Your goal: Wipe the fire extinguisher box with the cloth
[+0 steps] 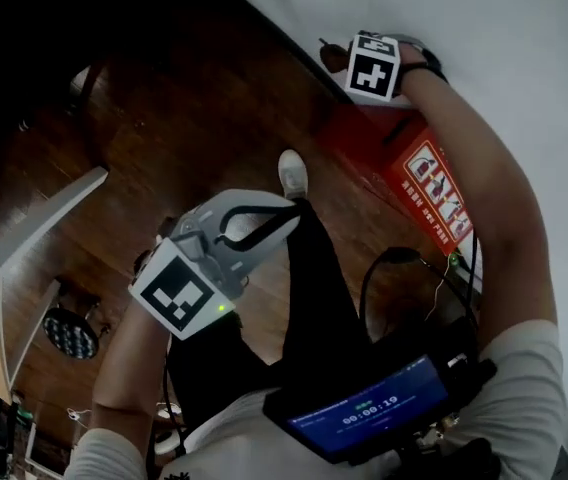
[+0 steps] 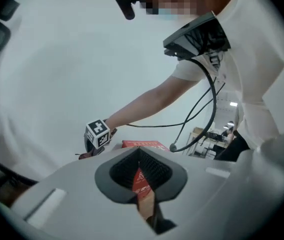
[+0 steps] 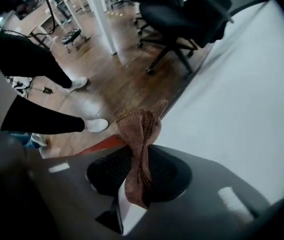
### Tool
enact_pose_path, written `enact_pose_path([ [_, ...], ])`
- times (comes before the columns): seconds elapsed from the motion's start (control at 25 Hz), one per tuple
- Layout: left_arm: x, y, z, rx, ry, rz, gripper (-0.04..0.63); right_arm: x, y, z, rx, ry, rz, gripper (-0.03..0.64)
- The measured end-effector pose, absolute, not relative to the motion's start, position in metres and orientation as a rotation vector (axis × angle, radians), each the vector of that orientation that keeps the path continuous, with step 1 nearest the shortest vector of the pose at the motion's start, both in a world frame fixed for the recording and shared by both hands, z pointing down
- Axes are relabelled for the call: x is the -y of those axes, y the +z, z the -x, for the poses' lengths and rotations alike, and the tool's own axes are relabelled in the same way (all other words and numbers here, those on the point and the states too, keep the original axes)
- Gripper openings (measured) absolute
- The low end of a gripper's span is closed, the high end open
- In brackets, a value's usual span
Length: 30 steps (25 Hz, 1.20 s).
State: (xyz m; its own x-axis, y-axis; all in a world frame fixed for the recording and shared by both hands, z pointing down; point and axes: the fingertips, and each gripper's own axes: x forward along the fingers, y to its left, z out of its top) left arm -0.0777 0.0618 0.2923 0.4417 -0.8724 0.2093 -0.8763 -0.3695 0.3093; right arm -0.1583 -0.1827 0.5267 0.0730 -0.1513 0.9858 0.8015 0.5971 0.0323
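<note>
Head view: the right gripper is at upper right, just above the red box against the wall. The left gripper is at centre.
Left gripper view: jaws together, holding nothing.
Right gripper view: jaws clamped on a brown cloth, centre.

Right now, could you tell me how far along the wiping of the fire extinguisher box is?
Done: the right gripper is clamped on the brown cloth. In hand: it hangs by the far end of the red fire extinguisher box; contact is unclear. Remaining: the wiping itself. The left gripper is shut and empty.
</note>
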Motion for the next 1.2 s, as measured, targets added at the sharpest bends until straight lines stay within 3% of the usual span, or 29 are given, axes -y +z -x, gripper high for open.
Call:
enact_pose_path([
  [0.24, -0.108, 0.213, 0.043, 1.261, 0.151, -2.612, 0.000, 0.133, 0.365, 0.066, 1.558, -0.626, 0.314, 0.095],
  [0.48, -0.171, 0.170, -0.029, 0.968, 0.278, -2.766, 0.000, -0.001, 0.291, -0.097, 1.740, -0.227, 0.076, 0.095],
  [1.0, -0.346, 0.100, -0.211, 0.884, 0.438, -2.909, 0.000, -0.280, 0.195, -0.342, 2.090, 0.109, -0.257, 0.095],
  [1.2, -0.422, 0.086, -0.303, 0.890, 0.345, -2.818, 0.000, -0.366, 0.185, -0.443, 2.150, 0.294, -0.426, 0.095],
])
